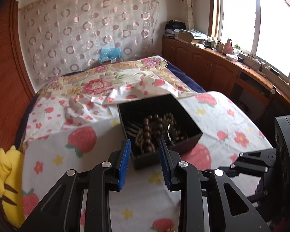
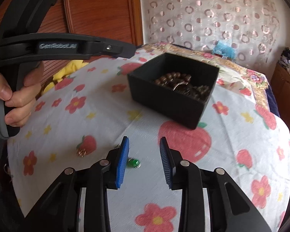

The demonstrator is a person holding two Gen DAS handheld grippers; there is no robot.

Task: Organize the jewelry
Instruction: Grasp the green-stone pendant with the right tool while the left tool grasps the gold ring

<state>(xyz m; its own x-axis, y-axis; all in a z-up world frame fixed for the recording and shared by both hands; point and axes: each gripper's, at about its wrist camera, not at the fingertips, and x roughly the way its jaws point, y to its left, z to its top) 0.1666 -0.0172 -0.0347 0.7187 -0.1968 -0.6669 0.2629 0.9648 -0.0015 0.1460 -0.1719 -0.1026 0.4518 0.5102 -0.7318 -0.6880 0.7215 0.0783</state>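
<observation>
Setting: a bed covered by a strawberry-and-flower sheet (image 2: 98, 116); a curtain is seen along the top of both views, and a yellow plush toy (image 1: 7, 183) at the lower left of the left wrist view.

Box: a black open box (image 2: 164, 100) stands on the sheet, centre right in the right wrist view, centre in the left wrist view. It is partly filled.

Box contents: brown bead bracelets (image 1: 152, 129) are heaped inside, with a striped piece (image 1: 132, 128) beside them and a metal ring or clasp in the heap, too small to identify.

Loose pieces: a small green gem piece (image 2: 133, 162) lies on the sheet at lower centre of the right wrist view, just beside the left blue pad. A small gold piece (image 2: 82, 151) lies further left, blurred.

Left gripper (image 1: 144, 150): jaws are parted with nothing between the pads; it is aimed at the near edge of the box. A hand (image 2: 13, 96) is seen on its handle at the left of the right wrist view.

Right gripper (image 2: 144, 147): jaws are parted and empty, held over the sheet above the green piece.

Handling, judged: the green piece is likely light, hard and slick, prone to skid or flick out of the pads. The soft sheet would give under pressure.

Hold, judged: it is best taken across its widest body, pads pressed slightly into the cloth. The gold piece, if a chain, would go limp and is best pinched where it is bunched.

Progress, judged: mostly done; two loose pieces remain.
</observation>
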